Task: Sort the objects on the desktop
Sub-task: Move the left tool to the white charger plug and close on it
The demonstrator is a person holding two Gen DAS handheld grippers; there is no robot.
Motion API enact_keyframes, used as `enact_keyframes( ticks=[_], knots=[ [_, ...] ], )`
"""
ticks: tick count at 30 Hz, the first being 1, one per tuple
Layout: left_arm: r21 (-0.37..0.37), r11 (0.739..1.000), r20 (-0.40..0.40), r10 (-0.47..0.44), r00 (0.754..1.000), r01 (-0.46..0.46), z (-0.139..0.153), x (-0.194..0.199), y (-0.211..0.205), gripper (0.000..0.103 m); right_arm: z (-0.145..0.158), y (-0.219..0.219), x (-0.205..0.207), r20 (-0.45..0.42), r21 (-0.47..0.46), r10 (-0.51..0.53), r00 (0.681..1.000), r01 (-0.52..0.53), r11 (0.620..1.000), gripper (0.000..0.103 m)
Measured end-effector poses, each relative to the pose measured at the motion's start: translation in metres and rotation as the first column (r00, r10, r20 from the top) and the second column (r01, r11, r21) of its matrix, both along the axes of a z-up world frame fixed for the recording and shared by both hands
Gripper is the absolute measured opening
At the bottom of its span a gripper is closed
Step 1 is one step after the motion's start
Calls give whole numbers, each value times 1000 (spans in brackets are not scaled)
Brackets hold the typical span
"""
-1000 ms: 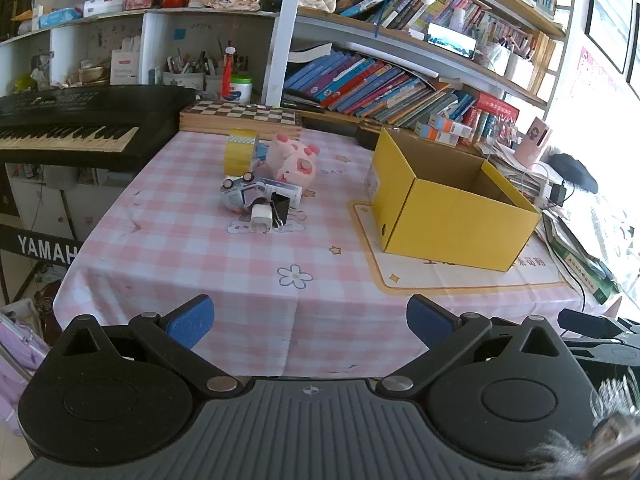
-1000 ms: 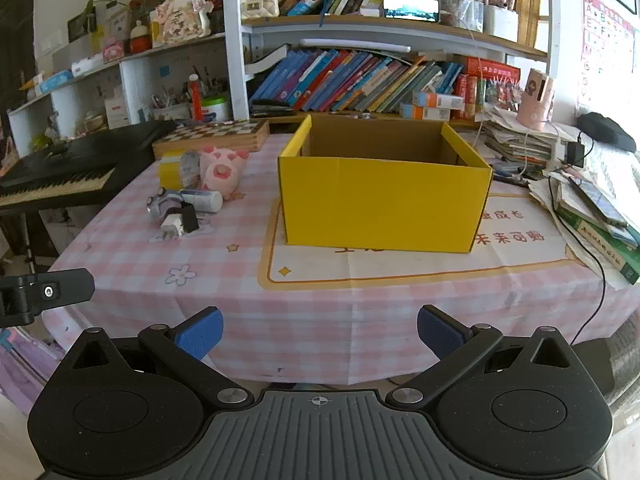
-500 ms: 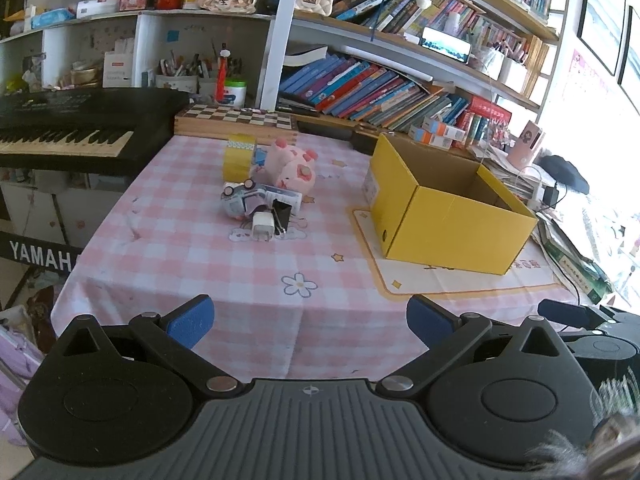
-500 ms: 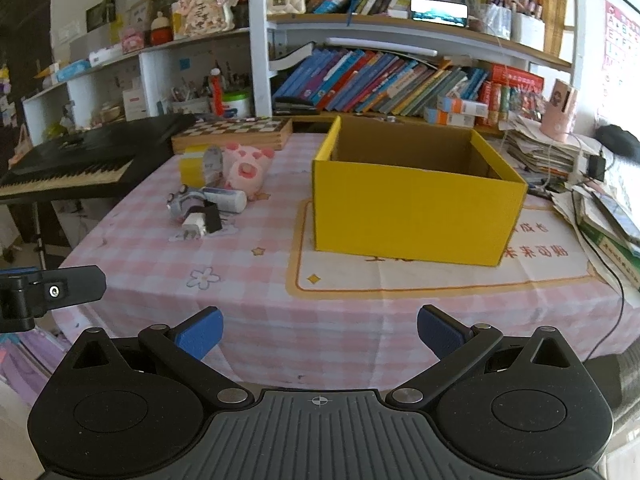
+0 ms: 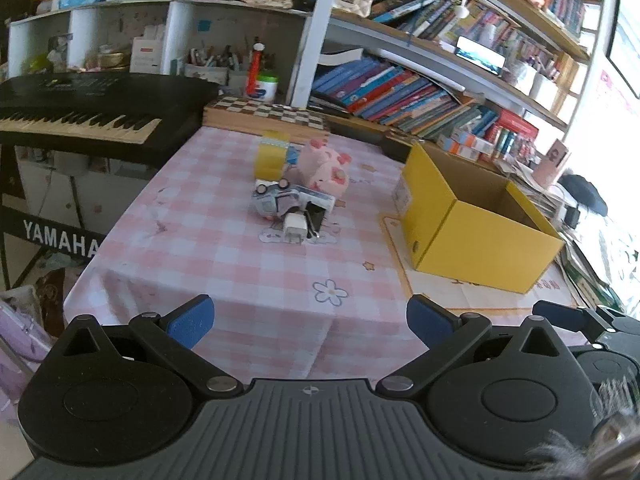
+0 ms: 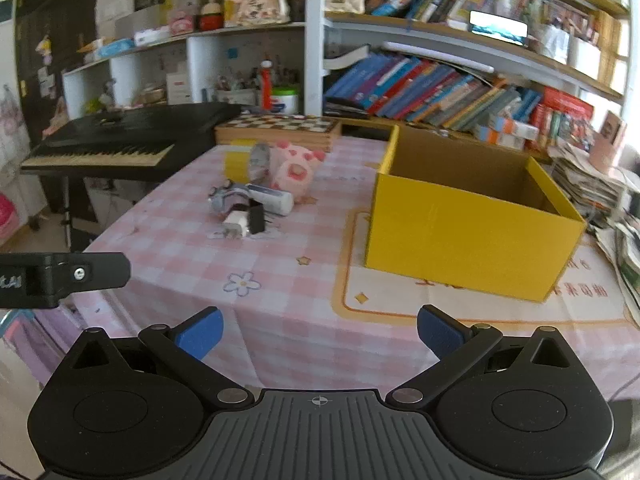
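Observation:
A small pile lies mid-table on the pink checked cloth: a pink pig plush (image 5: 326, 168) (image 6: 296, 170), a yellow tape roll (image 5: 271, 157), a toy car (image 5: 272, 200), a white tube (image 6: 270, 196), a white charger (image 5: 295, 229) (image 6: 236, 222) and a black clip (image 6: 256, 218). An open, empty yellow box (image 5: 476, 224) (image 6: 464, 236) stands to their right. My left gripper (image 5: 310, 320) and right gripper (image 6: 320, 330) are both open and empty, held over the table's near edge, well short of the pile.
A black keyboard (image 5: 92, 108) stands left of the table. A chessboard box (image 5: 264, 114) lies at the far edge before bookshelves. Stacked papers and books (image 6: 592, 184) lie right of the box. The left gripper's body (image 6: 60, 278) shows in the right wrist view.
Both grippers have moved toward the table and slightly left; the pile and box look larger. Nothing on the table has moved.

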State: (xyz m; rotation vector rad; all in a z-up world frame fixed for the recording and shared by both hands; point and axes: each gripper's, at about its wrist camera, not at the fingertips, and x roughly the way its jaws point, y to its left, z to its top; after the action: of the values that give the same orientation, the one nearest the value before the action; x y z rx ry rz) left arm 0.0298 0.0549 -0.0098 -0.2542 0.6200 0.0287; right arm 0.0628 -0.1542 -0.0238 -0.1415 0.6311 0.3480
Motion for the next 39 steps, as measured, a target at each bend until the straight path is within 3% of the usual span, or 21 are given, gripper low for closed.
enact_keyframes(
  ticks=[14,19,21,27,30,32,35,39],
  knots=[
    [15,995,-30,101,994,-101,-14,49,20,103,-7,25,58,13,6,149,989,-149,989,101],
    [48,991,-41,130,991,-128,-19,70,26,103,-11,37,83,14,-1,196,980,-196,981,93],
    [57,989,-44,139,989,-137,-21,78,30,101,-12,41,93,7,3,216,976,-216,976,84],
    [68,987,-71,152,986,-147,-28,98,35,97,-18,53,121,-23,26,253,967,-252,967,81],
    [80,986,-86,155,984,-148,-32,106,37,93,-22,61,139,-59,57,270,961,-266,962,81],
    [84,985,-99,160,982,-152,-34,111,38,92,-27,66,151,-91,72,287,954,-281,957,73],
    [94,983,-109,170,979,-160,-37,119,40,92,-36,76,168,-125,63,305,944,-300,952,65],
    [99,981,-124,176,976,-164,-40,127,41,88,-48,88,187,-168,44,324,931,-321,946,62]
  ],
)
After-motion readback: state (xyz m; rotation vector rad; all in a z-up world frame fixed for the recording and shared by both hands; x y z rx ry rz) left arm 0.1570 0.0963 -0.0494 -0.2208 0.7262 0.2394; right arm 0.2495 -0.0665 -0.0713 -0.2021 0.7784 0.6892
